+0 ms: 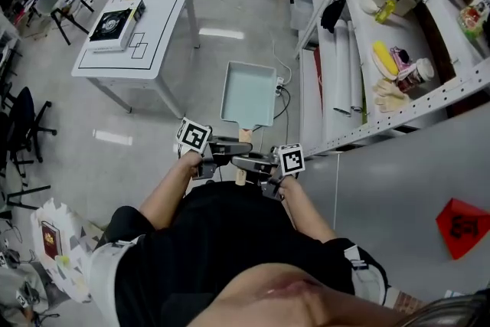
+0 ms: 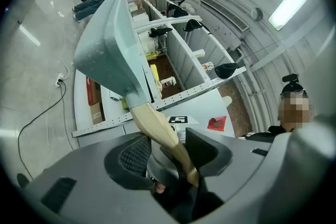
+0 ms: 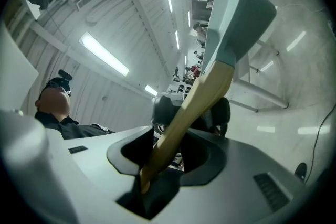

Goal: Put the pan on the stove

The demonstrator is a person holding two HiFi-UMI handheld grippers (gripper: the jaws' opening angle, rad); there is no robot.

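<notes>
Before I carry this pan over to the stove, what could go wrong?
Both the left gripper and the right gripper hold only the slim wooden handle, so the pan, hanging out in front, might twist or slip. A cable lies on the floor by the shelf rack; it could catch a foot.

Pale blue pan (image 2: 107, 44) aloft, wooden handle (image 2: 157, 128) clamped between fingers (image 2: 134, 157) of left gripper (image 2: 168, 145); shelving (image 2: 181, 60) behind.
</notes>
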